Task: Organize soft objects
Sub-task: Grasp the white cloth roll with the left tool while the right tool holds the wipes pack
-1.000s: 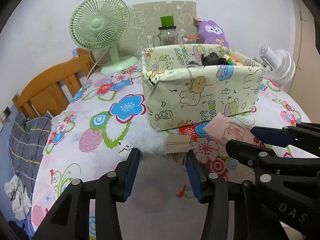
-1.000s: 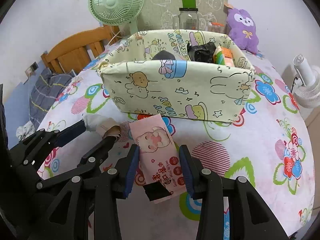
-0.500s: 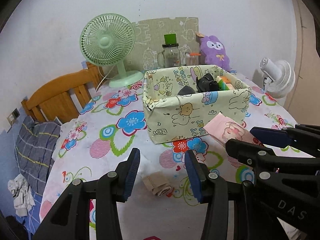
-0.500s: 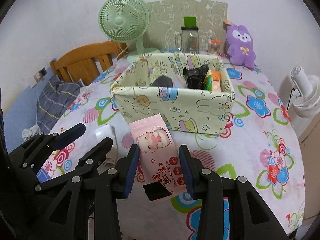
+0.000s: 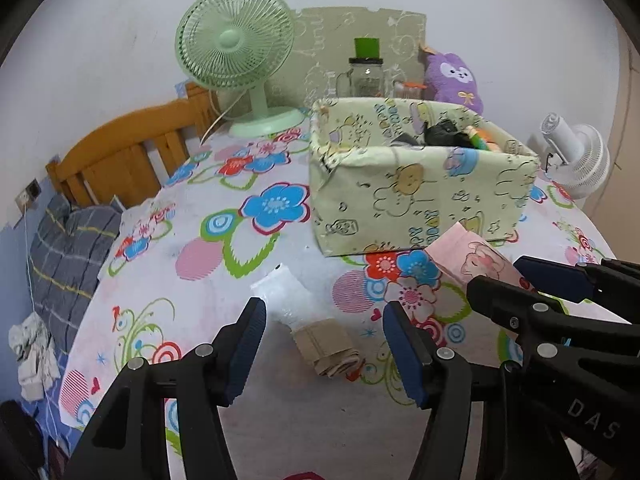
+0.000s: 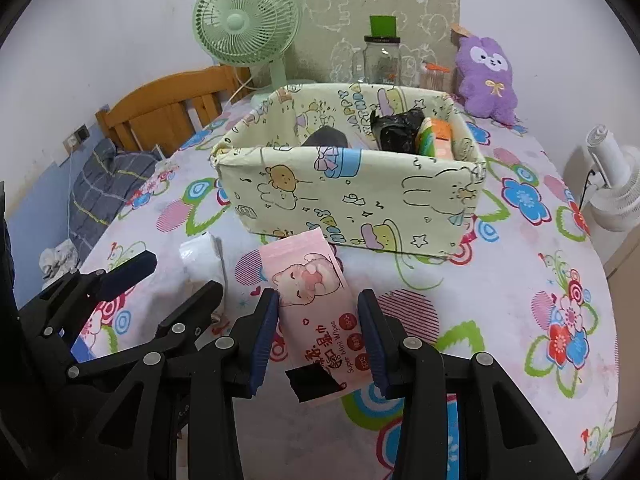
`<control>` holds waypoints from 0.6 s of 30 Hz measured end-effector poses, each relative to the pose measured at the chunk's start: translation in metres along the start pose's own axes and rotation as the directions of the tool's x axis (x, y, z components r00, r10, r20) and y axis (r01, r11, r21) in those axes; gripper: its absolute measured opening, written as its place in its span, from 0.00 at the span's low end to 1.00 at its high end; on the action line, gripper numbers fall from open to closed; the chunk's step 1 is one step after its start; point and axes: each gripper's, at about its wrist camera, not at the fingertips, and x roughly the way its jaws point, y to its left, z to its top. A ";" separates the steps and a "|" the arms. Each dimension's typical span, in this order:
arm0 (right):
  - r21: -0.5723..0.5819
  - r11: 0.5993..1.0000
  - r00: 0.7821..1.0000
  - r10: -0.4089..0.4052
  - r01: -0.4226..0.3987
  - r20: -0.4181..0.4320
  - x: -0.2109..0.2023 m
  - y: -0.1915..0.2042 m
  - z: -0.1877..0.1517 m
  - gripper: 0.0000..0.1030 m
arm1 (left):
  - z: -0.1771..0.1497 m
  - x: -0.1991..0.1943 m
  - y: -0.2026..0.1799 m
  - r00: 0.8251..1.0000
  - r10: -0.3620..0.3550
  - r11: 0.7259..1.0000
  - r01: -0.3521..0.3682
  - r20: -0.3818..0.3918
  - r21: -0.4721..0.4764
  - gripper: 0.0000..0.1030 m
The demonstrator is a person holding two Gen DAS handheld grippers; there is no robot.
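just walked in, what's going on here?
A person with two handheld grippers is sorting soft items into the cartoon-print box on the floral table. The right gripper is shut on the pink wet-wipes pack, short of the box. The left gripper is open and empty above a white-and-tan soft item lying on the table.

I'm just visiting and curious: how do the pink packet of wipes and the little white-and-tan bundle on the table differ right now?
The pink wipes pack sits between the right gripper fingers; the white-and-tan bundle lies free before the open left gripper. The pack is flat and printed; the bundle is rolled and plain. Both are outside the fabric box.
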 end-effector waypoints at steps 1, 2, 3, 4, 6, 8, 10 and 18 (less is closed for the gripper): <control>-0.001 1.000 1.000 0.000 0.000 -0.003 0.002 0.000 0.000 0.42 | 0.000 0.002 0.001 1.000 -0.001 1.000 0.001 -0.006 -0.005 0.61; 0.000 1.000 1.000 0.001 -0.001 -0.007 0.005 0.000 0.000 0.42 | -0.001 0.006 0.002 1.000 -0.001 1.000 0.001 -0.014 -0.008 0.61; 0.000 1.000 1.000 0.002 -0.002 -0.013 0.008 0.000 0.000 0.42 | -0.001 0.008 0.002 1.000 0.002 1.000 -0.002 -0.020 -0.009 0.61; 0.002 1.000 1.000 0.003 -0.003 -0.019 0.011 0.000 0.000 0.42 | -0.001 0.011 0.003 1.000 0.007 1.000 -0.007 -0.028 -0.010 0.61; 0.003 1.000 1.000 0.008 -0.008 -0.030 0.017 0.002 0.000 0.42 | -0.003 0.016 0.004 0.999 0.010 1.000 -0.010 -0.041 -0.013 0.60; 0.002 1.000 0.999 0.008 -0.008 -0.039 0.021 0.004 -0.001 0.42 | -0.004 0.022 0.006 0.998 0.007 1.000 -0.008 -0.057 -0.020 0.58; 0.000 1.000 0.999 0.009 -0.009 -0.050 0.026 0.005 -0.001 0.42 | -0.006 0.028 0.007 0.997 0.003 1.000 -0.005 -0.074 -0.024 0.51; 0.003 1.000 0.997 0.003 -0.002 -0.075 0.038 0.006 0.001 0.43 | -0.008 0.040 0.005 0.995 -0.024 0.999 0.022 -0.095 -0.023 0.32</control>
